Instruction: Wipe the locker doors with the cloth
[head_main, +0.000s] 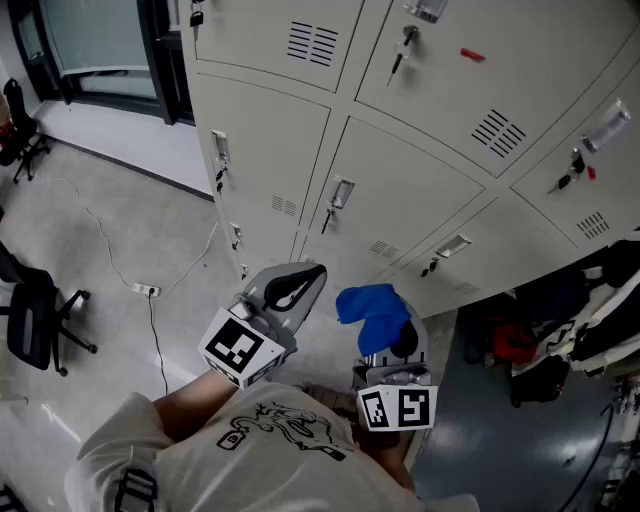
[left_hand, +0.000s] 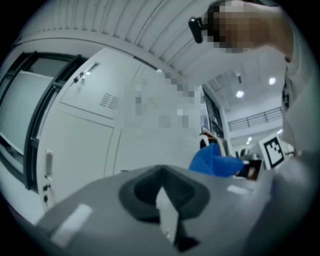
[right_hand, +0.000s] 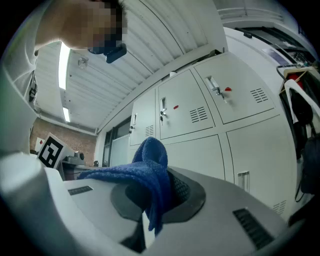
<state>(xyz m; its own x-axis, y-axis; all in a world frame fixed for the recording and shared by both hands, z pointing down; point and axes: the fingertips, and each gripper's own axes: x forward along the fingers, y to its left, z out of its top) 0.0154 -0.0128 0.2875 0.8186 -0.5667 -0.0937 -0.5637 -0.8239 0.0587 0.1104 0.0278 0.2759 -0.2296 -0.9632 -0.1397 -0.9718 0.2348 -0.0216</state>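
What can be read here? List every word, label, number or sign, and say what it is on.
No text here can be read.
Left marker cube, right marker cube: black-and-white square patterns, no letters.
Shirt print: too small to read.
Locker door card holder: nothing legible.
Strip on the right claw: blurred.
Cloth: no label shows.

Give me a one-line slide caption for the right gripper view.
Right claw shut on the blue cloth, pointed at the pale grey locker doors.
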